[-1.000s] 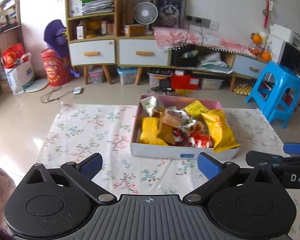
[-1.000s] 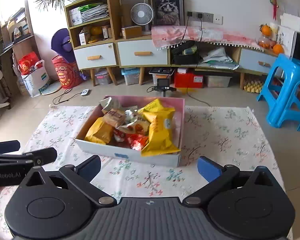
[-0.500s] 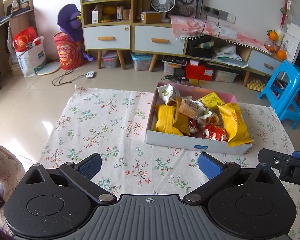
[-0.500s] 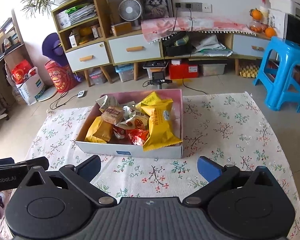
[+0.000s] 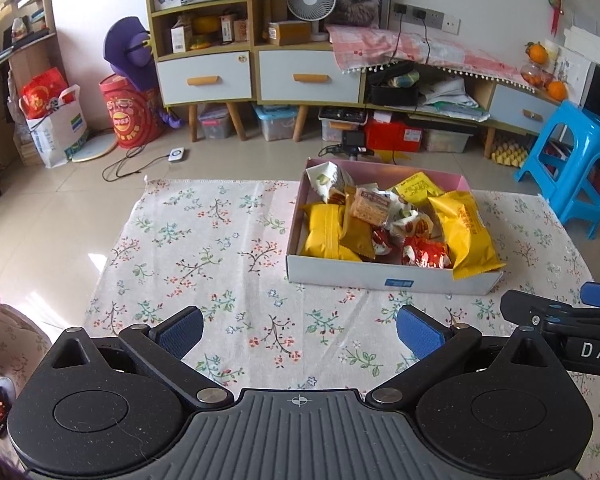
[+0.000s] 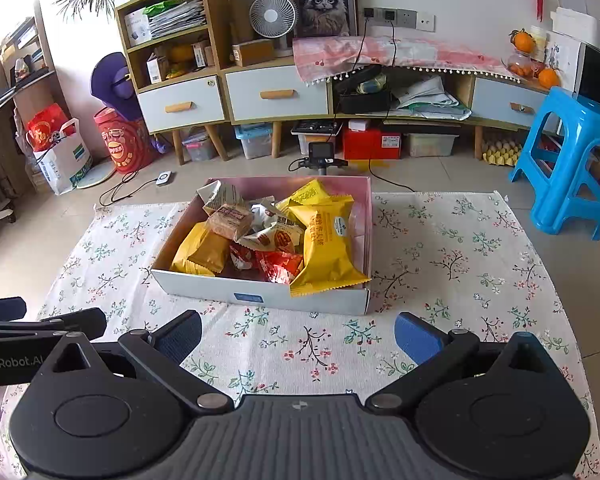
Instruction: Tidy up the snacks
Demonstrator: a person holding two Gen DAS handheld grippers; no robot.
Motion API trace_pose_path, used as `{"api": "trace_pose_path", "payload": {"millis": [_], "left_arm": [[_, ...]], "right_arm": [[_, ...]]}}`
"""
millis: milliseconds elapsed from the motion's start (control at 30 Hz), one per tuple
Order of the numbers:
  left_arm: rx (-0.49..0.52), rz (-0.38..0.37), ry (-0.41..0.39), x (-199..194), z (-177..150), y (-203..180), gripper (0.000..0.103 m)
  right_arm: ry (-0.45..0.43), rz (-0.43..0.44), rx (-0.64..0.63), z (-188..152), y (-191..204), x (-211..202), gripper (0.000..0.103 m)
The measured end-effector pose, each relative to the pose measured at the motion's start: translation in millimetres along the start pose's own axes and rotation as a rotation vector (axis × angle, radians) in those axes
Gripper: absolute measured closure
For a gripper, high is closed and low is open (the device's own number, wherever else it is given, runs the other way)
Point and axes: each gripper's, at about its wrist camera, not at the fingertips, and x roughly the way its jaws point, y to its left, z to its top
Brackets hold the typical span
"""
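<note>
Snack box (image 6: 260, 294): centre frame on the floral cloth (image 6: 440, 280), long axis across the frame, heaped with packets; large yellow packet (image 6: 328, 248) lengthwise front-to-back, near end overhanging the front wall. Left tongs (image 5: 298, 330) and right tongs (image 6: 298, 330): both wide, holding nothing, low in frame, short of the box.

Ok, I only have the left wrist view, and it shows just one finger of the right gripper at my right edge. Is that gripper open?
Observer: Yes. The right wrist view shows the right gripper with its jaws spread wide and only the floral cloth between them.
Operator: Anything on the cloth where that finger blocks my view?
Observer: No, only bare cloth shows there, to the right of the box.
Operator: And where does the big yellow packet sit against the right wall?
Observer: The big yellow packet lies along the wall's pink inner face, with no other snack between.
</note>
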Motion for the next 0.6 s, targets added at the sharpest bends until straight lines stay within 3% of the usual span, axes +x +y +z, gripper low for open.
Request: {"api": "trace_pose_path", "payload": {"millis": [600], "left_arm": [[0.005,-0.005,0.007,-0.4,-1.1,-0.7,0.0]], "right_arm": [[0.012,0.01,0.008,-0.1,0.5,1.0,0.01]]}}
